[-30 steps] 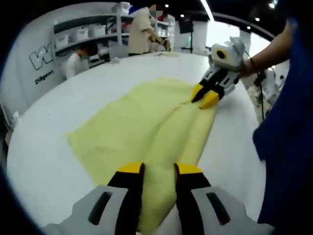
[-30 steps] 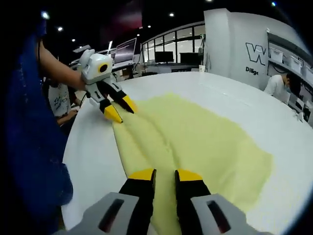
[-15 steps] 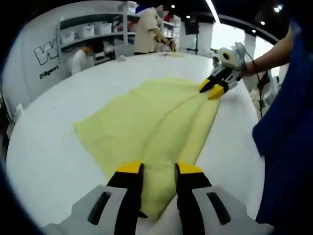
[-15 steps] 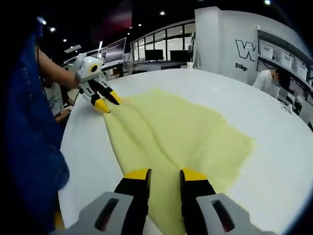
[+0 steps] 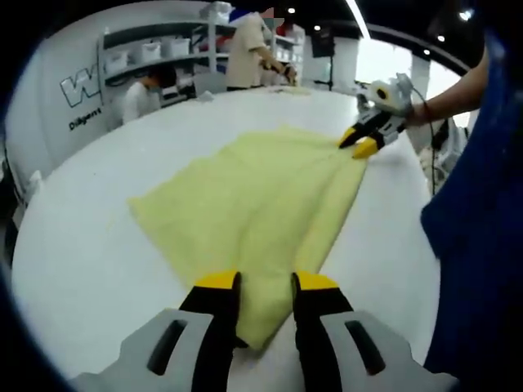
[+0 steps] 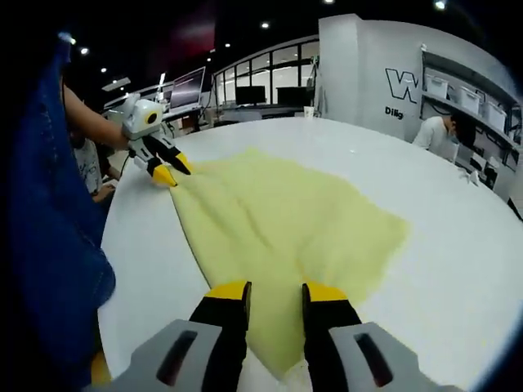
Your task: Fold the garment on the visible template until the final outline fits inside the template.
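A pale yellow garment lies spread on the white table, drawn out long between my two grippers. My left gripper holds one narrow end of it between its yellow-tipped jaws. From the right gripper view the same left gripper sits at the cloth's far corner. My right gripper grips the opposite end of the garment, and in the left gripper view this right gripper pinches the far corner near the table's edge. The cloth lies mostly flat, with a soft ridge along its length.
A person's blue clothing runs along the table's near edge. Beyond the table, people stand by shelves with bins. Another person sits past the table, and monitors line the back.
The two grippers have drawn apart, stretching the garment longer. The raised fold down its middle has flattened out. Both keep their hold on the cloth ends.
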Demonstrator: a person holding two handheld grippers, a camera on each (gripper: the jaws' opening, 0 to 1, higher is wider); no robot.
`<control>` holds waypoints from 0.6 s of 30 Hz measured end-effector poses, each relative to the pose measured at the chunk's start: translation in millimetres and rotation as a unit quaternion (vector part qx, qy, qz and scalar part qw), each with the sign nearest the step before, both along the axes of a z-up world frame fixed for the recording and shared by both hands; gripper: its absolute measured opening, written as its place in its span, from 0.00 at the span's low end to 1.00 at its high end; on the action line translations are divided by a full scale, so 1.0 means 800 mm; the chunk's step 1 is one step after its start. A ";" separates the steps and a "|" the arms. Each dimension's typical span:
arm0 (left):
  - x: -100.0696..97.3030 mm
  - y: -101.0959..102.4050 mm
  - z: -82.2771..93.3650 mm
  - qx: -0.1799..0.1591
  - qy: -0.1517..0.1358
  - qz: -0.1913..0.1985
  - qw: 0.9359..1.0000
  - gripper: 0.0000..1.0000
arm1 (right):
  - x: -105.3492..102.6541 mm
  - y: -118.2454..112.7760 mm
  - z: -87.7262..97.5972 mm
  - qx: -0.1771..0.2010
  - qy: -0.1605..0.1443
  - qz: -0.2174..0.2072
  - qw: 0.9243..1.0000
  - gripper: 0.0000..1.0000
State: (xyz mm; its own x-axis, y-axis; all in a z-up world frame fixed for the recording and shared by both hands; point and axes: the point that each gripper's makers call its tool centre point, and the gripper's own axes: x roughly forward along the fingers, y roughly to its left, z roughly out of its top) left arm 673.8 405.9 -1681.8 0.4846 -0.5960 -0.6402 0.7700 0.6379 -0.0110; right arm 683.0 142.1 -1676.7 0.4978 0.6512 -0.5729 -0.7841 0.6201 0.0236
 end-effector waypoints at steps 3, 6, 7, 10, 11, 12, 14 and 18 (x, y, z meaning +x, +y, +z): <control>-0.002 0.000 0.000 0.001 -0.001 0.002 1.000 0.22 | 0.000 -0.008 0.001 0.001 0.000 -0.007 1.000 0.28; -0.001 0.001 0.000 0.001 -0.001 0.003 1.000 0.22 | -0.007 -0.022 -0.006 -0.005 0.026 -0.041 0.999 0.27; -0.001 0.002 0.000 0.001 -0.002 0.004 1.000 0.22 | -0.012 -0.031 -0.012 -0.009 0.051 -0.067 0.996 0.27; -0.008 0.005 0.004 0.002 -0.003 0.011 1.000 0.23 | -0.011 -0.035 -0.005 -0.002 0.020 -0.046 0.999 0.27; -0.008 0.006 0.004 0.002 -0.003 0.012 1.000 0.23 | -0.012 -0.034 -0.003 -0.001 0.020 -0.047 0.999 0.27; -0.008 0.006 0.004 0.003 -0.003 0.012 1.000 0.23 | -0.013 -0.034 -0.001 0.000 0.021 -0.048 0.999 0.27; -0.009 0.006 0.004 0.004 -0.002 0.014 1.000 0.24 | -0.012 -0.036 -0.007 0.007 0.024 -0.050 0.998 0.27; -0.012 0.010 0.004 0.007 -0.001 0.015 1.000 0.27 | -0.009 -0.039 -0.011 0.002 0.021 -0.051 0.998 0.28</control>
State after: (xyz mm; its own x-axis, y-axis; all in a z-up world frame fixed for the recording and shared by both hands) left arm 664.2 413.9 -1678.9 0.5035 -0.5720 -0.6475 0.7507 0.6607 0.0001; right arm 675.5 110.8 -1685.4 0.5370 0.6003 -0.5927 -0.7149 0.6968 0.0581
